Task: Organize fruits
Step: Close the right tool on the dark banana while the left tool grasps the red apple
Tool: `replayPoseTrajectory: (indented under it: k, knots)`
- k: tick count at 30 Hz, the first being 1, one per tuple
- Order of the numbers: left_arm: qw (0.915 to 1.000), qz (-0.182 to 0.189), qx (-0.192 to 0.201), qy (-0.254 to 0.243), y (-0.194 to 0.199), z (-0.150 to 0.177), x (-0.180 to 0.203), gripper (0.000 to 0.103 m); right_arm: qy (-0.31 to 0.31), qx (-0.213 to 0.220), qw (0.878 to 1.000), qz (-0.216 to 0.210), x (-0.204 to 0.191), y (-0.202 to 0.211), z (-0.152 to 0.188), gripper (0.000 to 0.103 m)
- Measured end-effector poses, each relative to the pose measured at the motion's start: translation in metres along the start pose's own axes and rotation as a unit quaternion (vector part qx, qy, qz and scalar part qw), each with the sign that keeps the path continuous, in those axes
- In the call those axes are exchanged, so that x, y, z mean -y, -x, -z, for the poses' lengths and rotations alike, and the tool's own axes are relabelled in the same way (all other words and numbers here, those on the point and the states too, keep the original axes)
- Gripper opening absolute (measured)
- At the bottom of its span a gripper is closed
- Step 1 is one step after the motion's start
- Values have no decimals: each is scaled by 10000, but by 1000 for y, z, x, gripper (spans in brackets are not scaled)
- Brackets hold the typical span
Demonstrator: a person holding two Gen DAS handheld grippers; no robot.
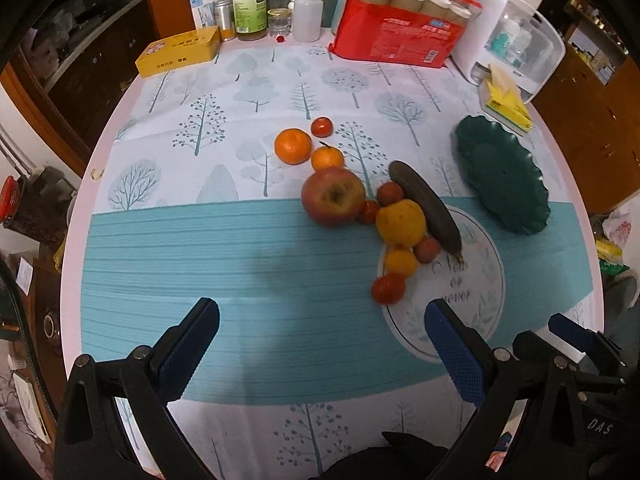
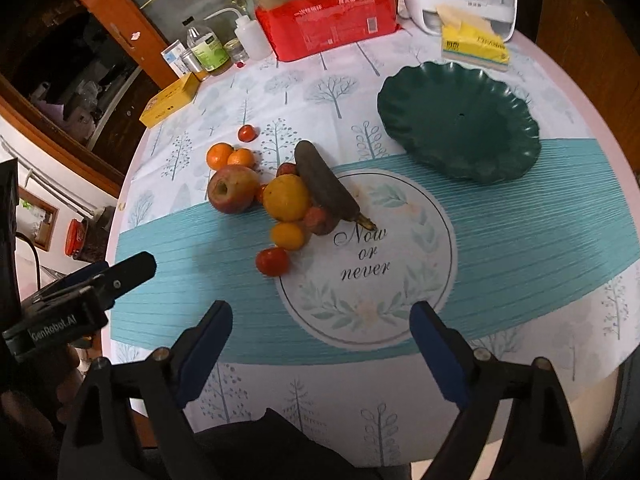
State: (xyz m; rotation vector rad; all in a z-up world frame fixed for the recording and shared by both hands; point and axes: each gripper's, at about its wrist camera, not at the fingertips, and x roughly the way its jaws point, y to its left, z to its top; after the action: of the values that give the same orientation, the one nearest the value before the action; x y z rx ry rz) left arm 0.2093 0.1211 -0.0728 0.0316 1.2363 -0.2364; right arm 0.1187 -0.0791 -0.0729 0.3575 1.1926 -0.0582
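Note:
A heap of fruit lies mid-table: a red apple, two oranges, a yellow fruit, a dark overripe banana and several small red fruits. An empty dark green scalloped plate sits to the right of the heap. My left gripper hovers open over the teal band, short of the fruit. My right gripper hangs open over the printed circle, nothing between its fingers.
Along the table's far edge stand a yellow tin, bottles, a red pack of jars, a white appliance and a yellow tissue pack. Dark cabinets surround the round table.

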Motion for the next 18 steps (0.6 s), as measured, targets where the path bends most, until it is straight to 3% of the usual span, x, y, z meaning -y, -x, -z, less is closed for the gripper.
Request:
replayPoseTrajectory:
  k: [6,18]
  knots:
    - [9994,-106,-239,232,-24,-29,-5,102,-15,2,9999,-139,14,-25,-37,89]
    - [9952,50,-508,840,-93,-76,-7,102,361,-35,9972,-657,29,-91,-91,72]
